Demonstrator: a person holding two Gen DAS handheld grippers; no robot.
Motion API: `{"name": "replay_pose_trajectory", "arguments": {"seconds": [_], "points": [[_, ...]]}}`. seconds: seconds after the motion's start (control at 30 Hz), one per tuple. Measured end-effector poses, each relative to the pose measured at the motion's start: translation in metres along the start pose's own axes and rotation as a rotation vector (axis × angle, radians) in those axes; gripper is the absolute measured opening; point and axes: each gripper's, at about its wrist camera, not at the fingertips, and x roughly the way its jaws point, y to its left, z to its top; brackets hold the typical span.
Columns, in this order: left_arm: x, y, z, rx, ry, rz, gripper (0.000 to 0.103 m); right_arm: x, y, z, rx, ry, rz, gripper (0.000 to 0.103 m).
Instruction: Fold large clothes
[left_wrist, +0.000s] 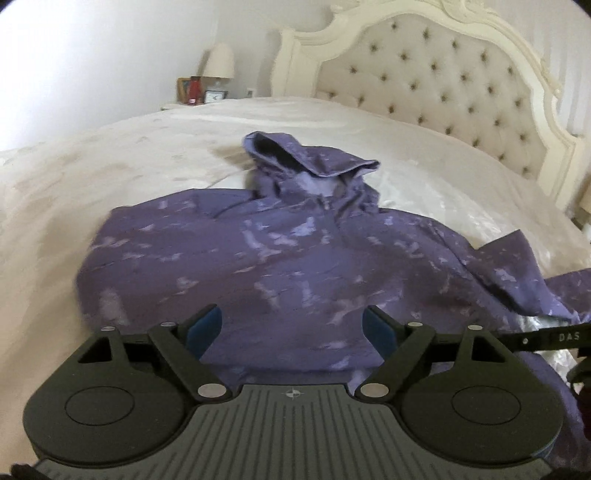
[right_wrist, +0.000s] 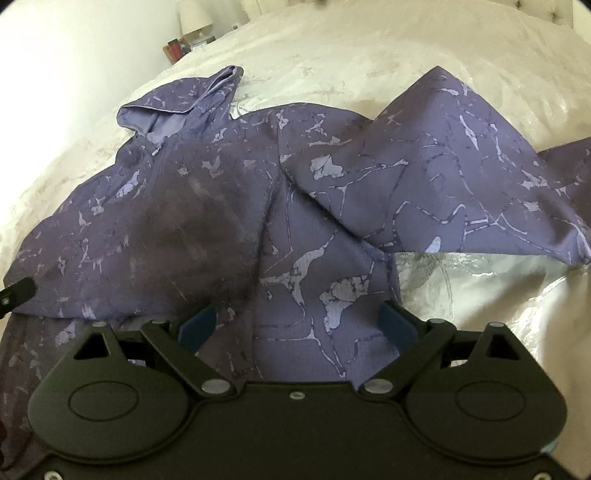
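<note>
Purple marbled hooded jacket (left_wrist: 280, 258) lay flat on the cream bed (left_wrist: 110, 177), its long axis running toward twelve o'clock, hood (left_wrist: 295, 158) farthest from both tongs. Left tongs (left_wrist: 291, 328) hung released over the hem, nothing between the pads. Right tongs (right_wrist: 299, 325) were likewise spread, pitched steeply down, nearer the unfolded sleeve (right_wrist: 461, 177) at one o'clock, so probably the right hand takes it

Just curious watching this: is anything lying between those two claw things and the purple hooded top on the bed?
Nothing visible. The left gripper and right gripper, both open, hang directly over the purple hoodie, which lies on the bed cover.
</note>
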Motion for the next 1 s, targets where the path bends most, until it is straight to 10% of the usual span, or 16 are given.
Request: {"name": "replay_pose_trajectory", "arguments": {"seconds": [0.43, 0.6, 0.77, 1.0], "points": [[0.019, 0.058, -0.021, -0.098, 0.076, 0.043, 0.083, -0.01, 0.001, -0.01, -0.006, -0.105, 0.117, 0.097], [0.02, 0.052, -0.028, -0.058, 0.054, 0.058, 0.089, -0.007, 0.012, 0.0, -0.004, -0.082, 0.189, 0.083], [0.012, 0.062, -0.033, -0.111, 0.012, 0.004, 0.091, 0.005, 0.041, 0.004, -0.133, -0.05, 0.107, 0.033], [-0.001, 0.062, -0.026, -0.138, -0.041, -0.002, 0.091, 0.006, 0.059, 0.018, -0.259, -0.114, -0.01, 0.034]]}}
